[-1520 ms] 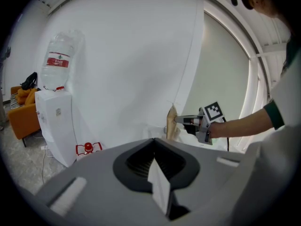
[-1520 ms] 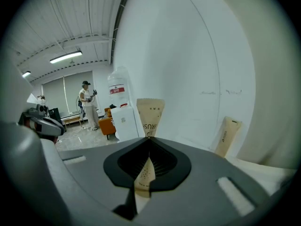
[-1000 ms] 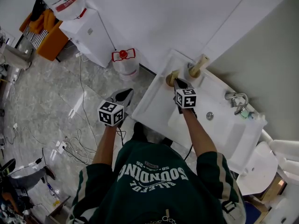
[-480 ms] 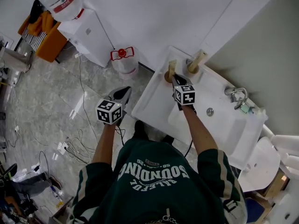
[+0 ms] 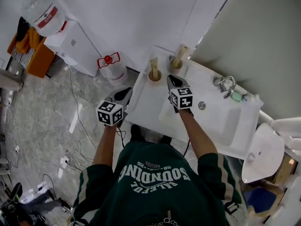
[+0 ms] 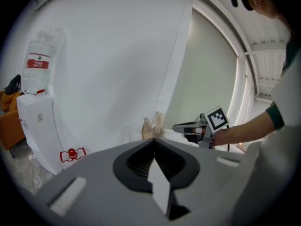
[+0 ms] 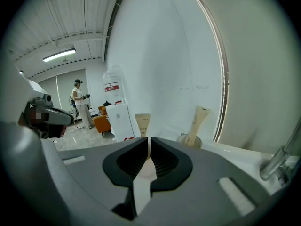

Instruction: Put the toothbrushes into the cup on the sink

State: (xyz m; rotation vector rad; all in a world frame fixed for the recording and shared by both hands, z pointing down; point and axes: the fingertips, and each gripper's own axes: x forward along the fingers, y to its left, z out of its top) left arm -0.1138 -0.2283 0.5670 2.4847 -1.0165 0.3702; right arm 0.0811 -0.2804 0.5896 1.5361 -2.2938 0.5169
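Just ahead of the fingers of the right gripper (image 5: 170, 78) (slim gap, just eased apart, nothing between) stands a cup (image 5: 154, 75) w/ a toothbrush (image 5: 154, 64) upright in it; a second cup (image 5: 175, 64) w/ a second toothbrush (image 5: 182, 52), leaning, sits ahead-right nr the wall (image 5: 141, 22). Off the sink (image 5: 146, 100) edge hangs the left gripper (image 5: 126, 93), fingers pressed together, farther from both. Task looks done; free room lies back toward the person (image 5: 155, 182).

The right claw (image 5: 170, 78) has just parted its empty jaws and backed off the cup (image 5: 155, 77).
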